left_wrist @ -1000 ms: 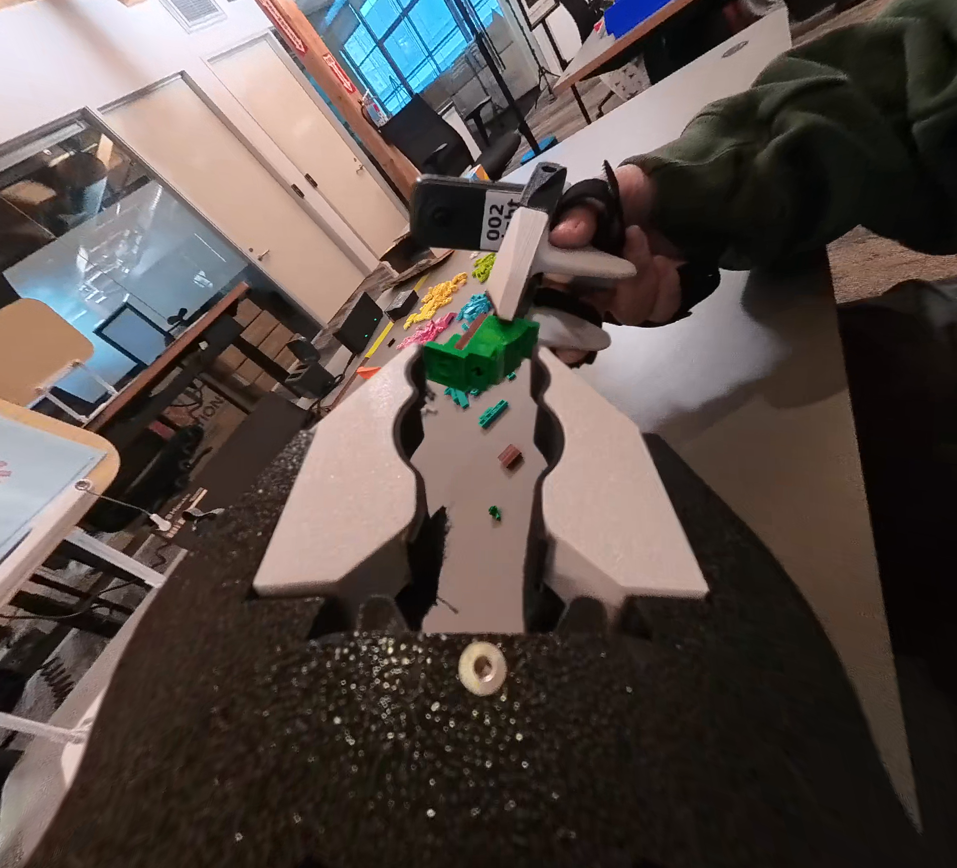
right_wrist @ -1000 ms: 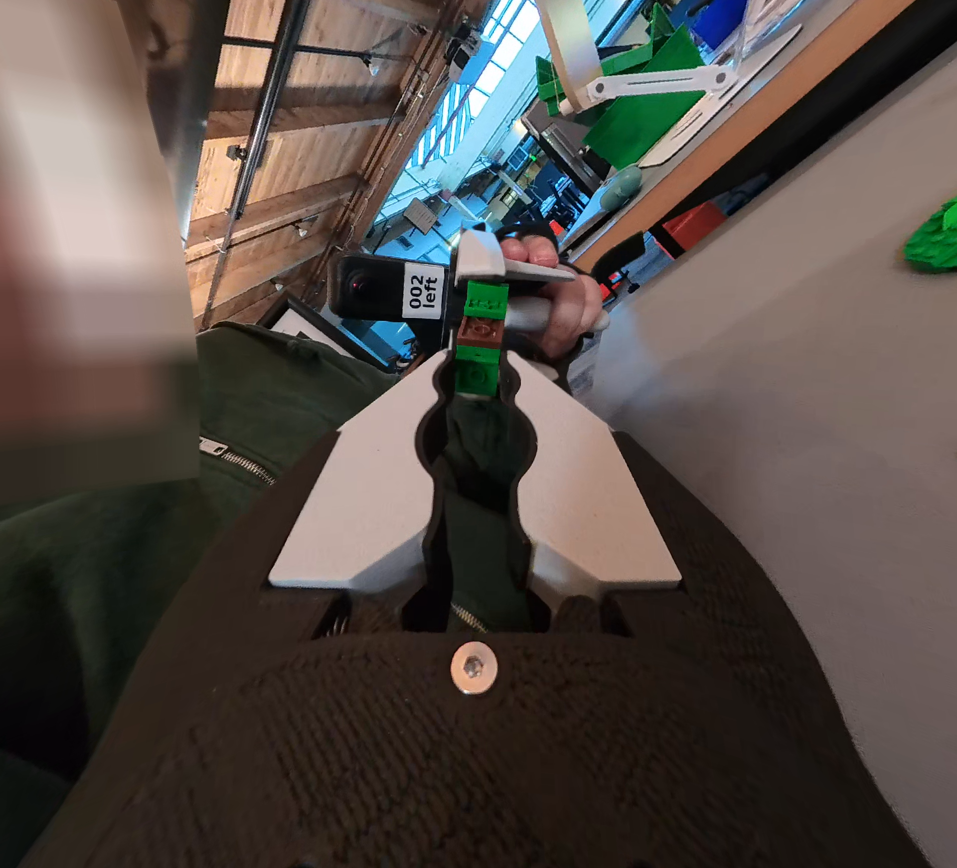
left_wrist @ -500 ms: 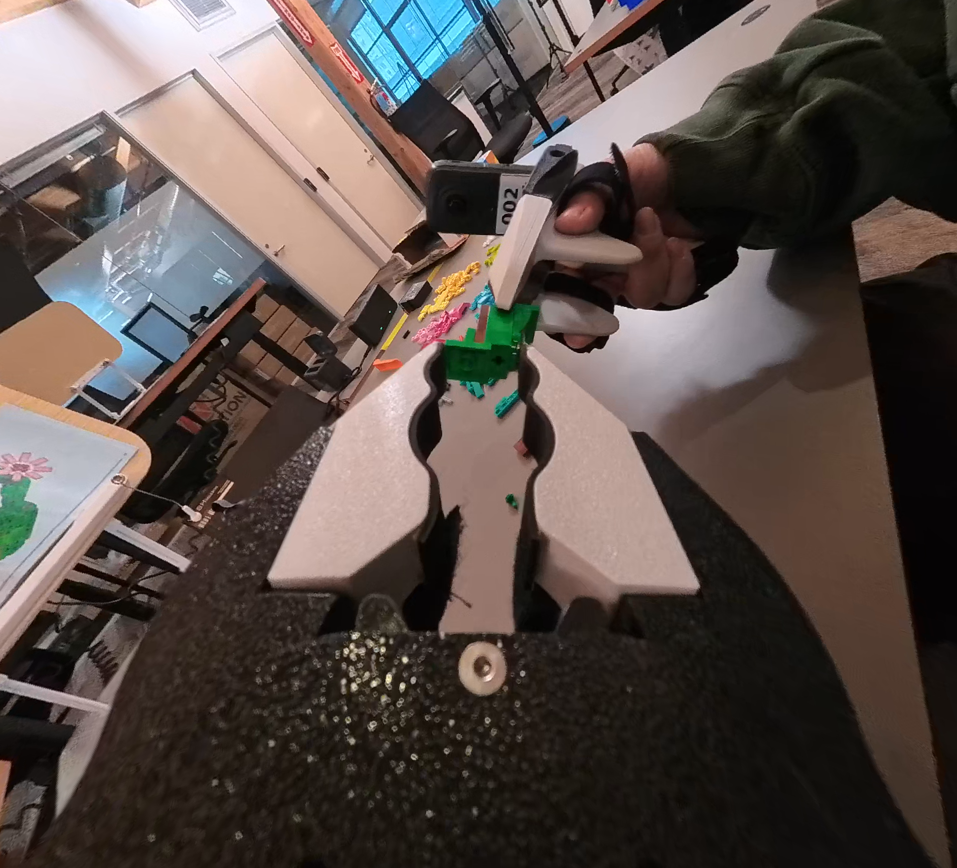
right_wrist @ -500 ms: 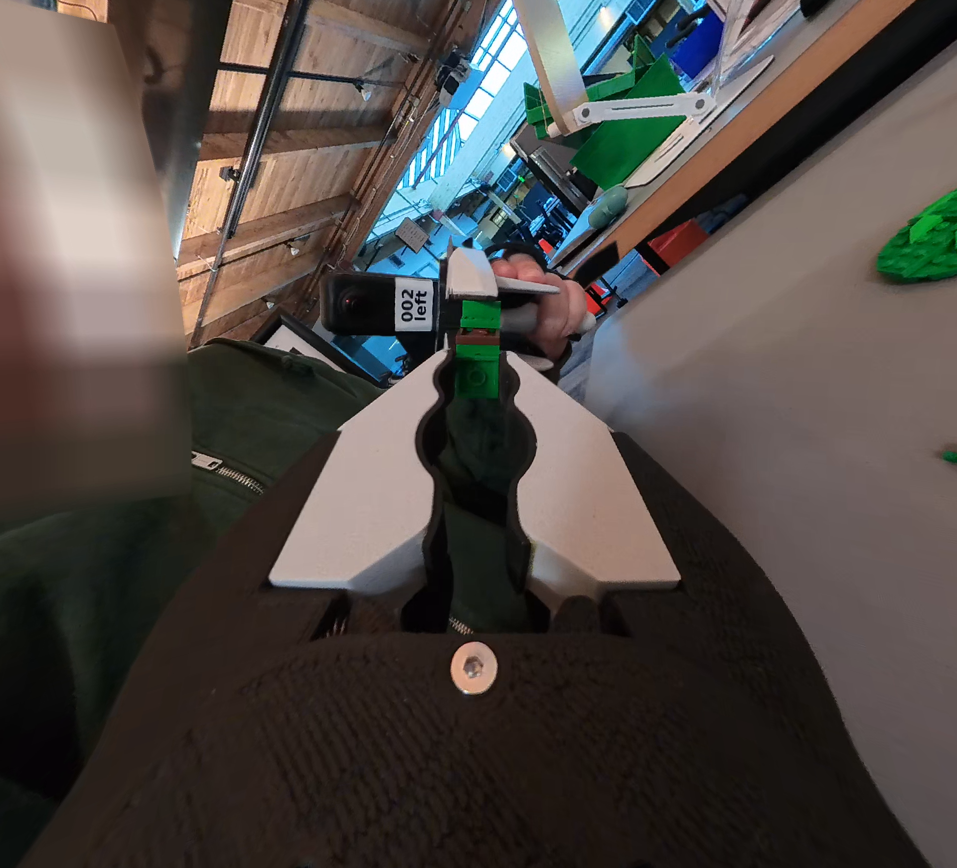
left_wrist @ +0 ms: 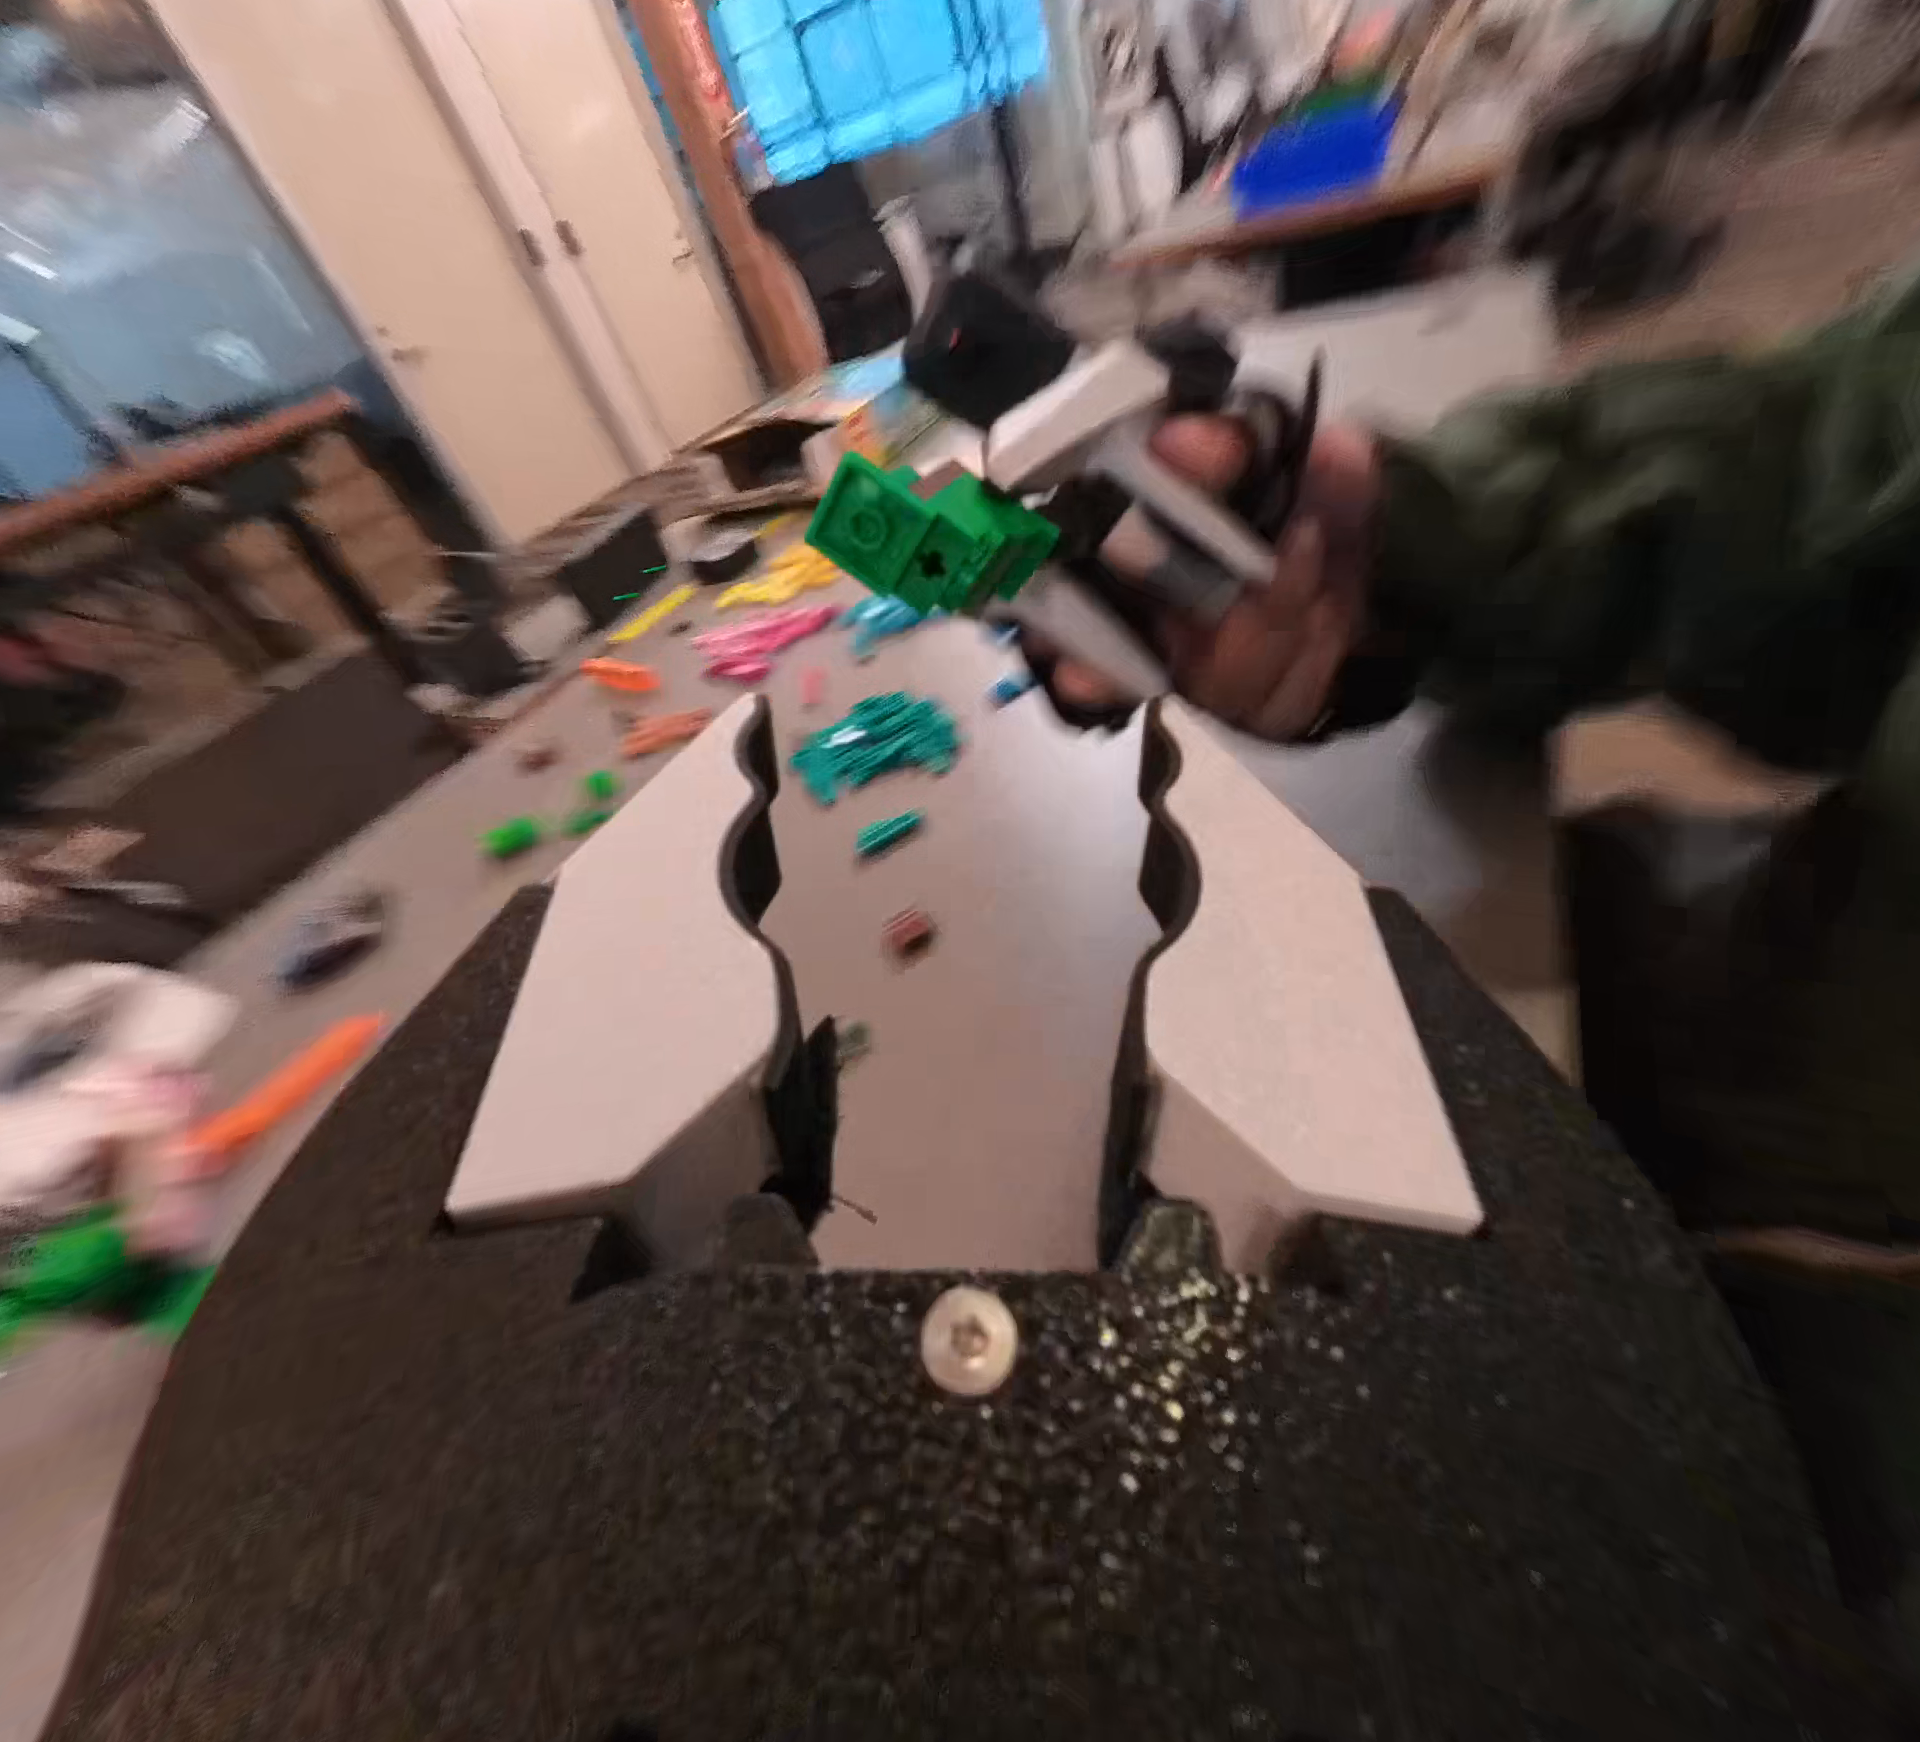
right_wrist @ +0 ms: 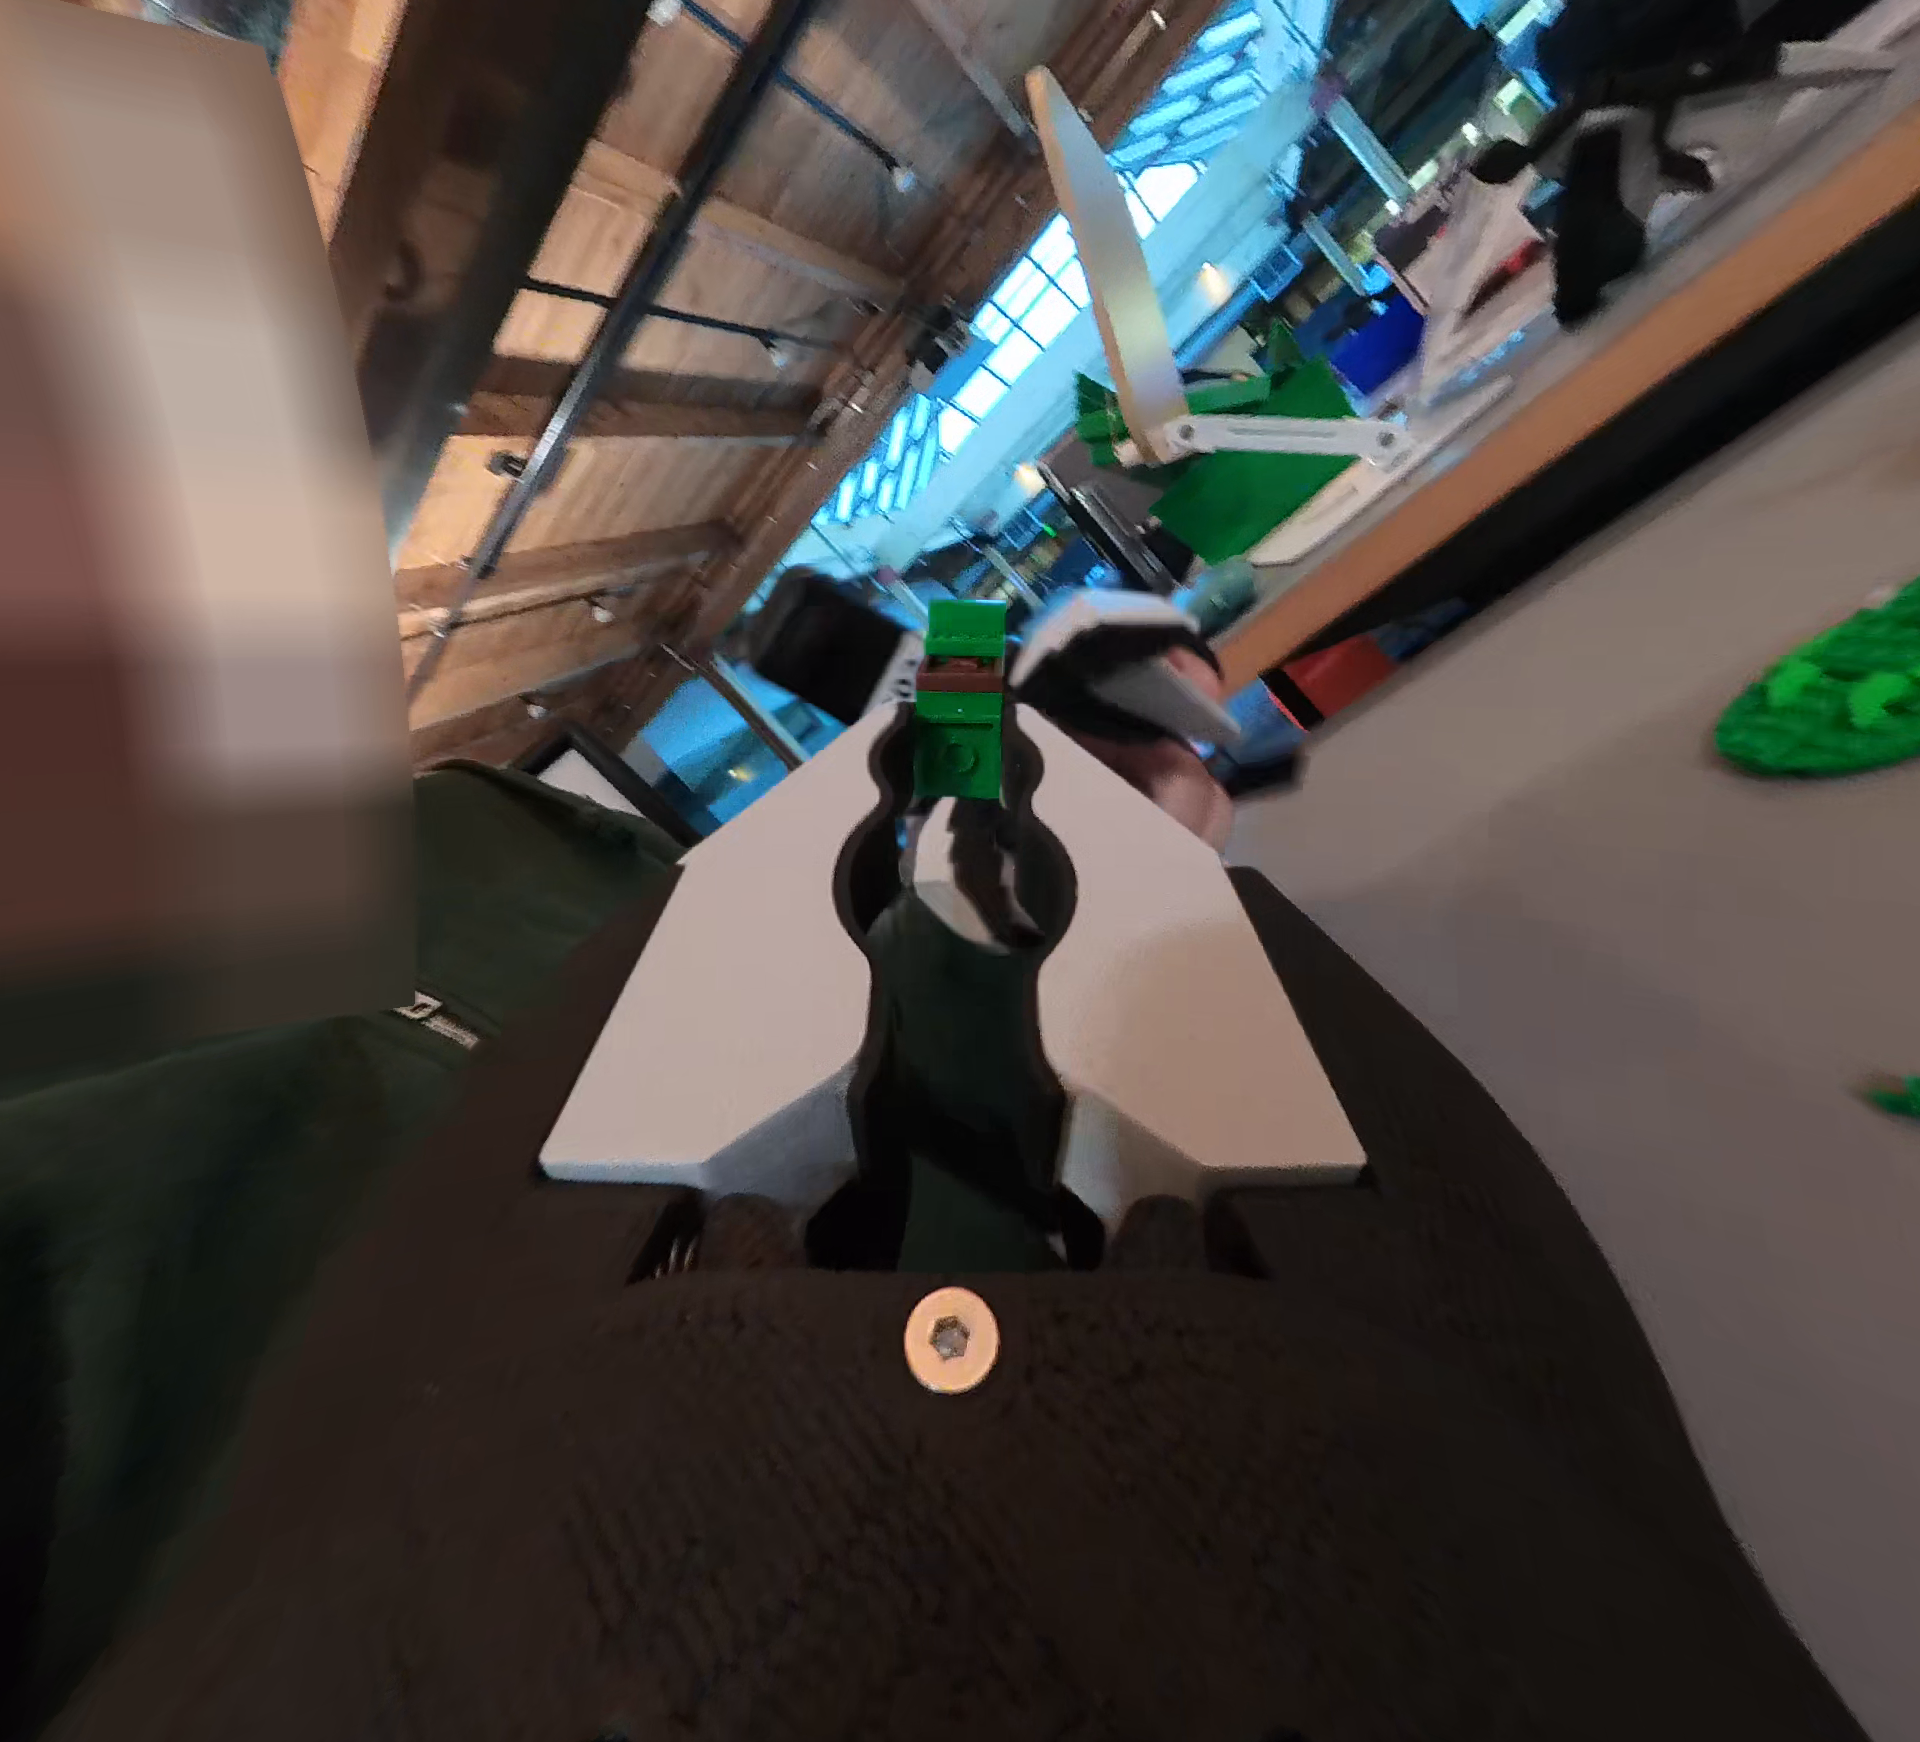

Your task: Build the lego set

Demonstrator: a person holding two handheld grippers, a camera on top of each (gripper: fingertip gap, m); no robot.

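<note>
Pinching the small green lego stack [right_wrist: 958, 716] at its tips, the right gripper [right_wrist: 956, 773] holds it aloft above the desk [left_wrist: 1039, 861]; the left gripper [left_wrist: 956, 736] gapes wide, empty. Light, rigid, probably separable: grip flat sides.

No writing could be read in either view. A red strip [left_wrist: 694, 45] on the wooden post bore marks blurred past reading, and a small white tag [right_wrist: 436, 1025] on the dark green jacket [right_wrist: 260, 1225] was too small to make out.
</note>
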